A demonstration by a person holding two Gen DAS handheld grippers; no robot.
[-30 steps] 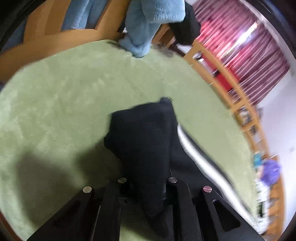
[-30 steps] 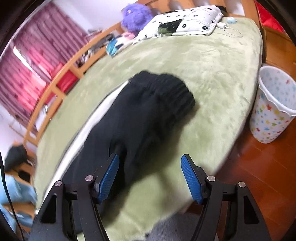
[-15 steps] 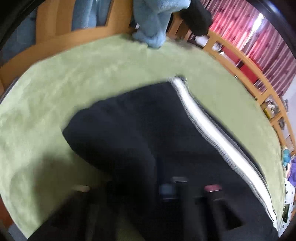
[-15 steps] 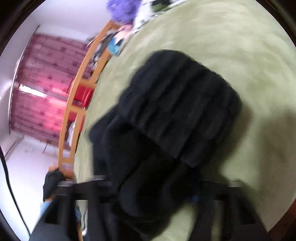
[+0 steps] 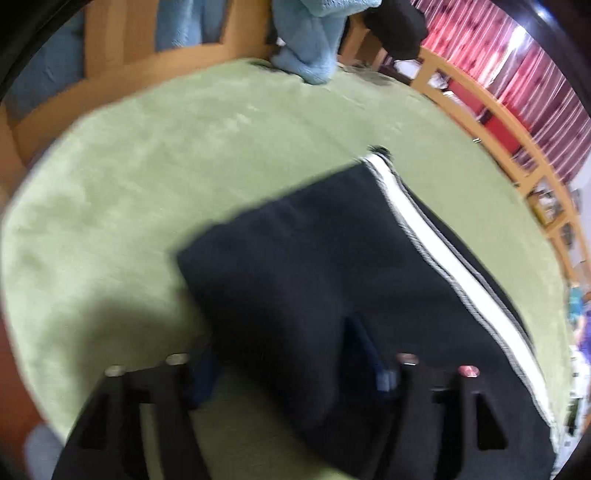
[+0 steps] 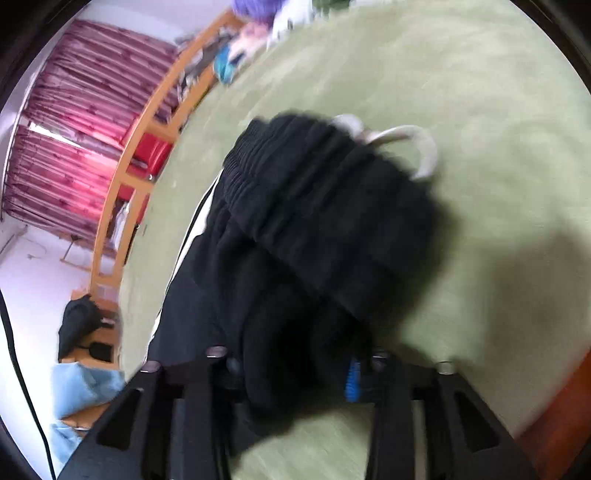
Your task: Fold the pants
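Note:
Black pants (image 5: 314, 266) with a white side stripe (image 5: 436, 240) lie on a green bed cover (image 5: 166, 155). My left gripper (image 5: 291, 373) has its jaws apart, with the leg end of the pants lying loose between the fingers. In the right wrist view, my right gripper (image 6: 295, 373) is closed on bunched black cloth just below the ribbed waistband (image 6: 325, 192). A white drawstring (image 6: 410, 144) sticks out past the waistband. Both views are blurred.
A wooden bed rail (image 5: 517, 147) runs along the far side with red curtains (image 5: 524, 74) behind it. A light blue fleece garment (image 5: 314, 33) hangs at the foot end. The bed's near edge and red-brown floor (image 6: 561, 424) show at lower right.
The left gripper opened and let the leg end lie flat on the pants. The right gripper moved in and closed on the cloth by the waistband, which now shows its drawstring.

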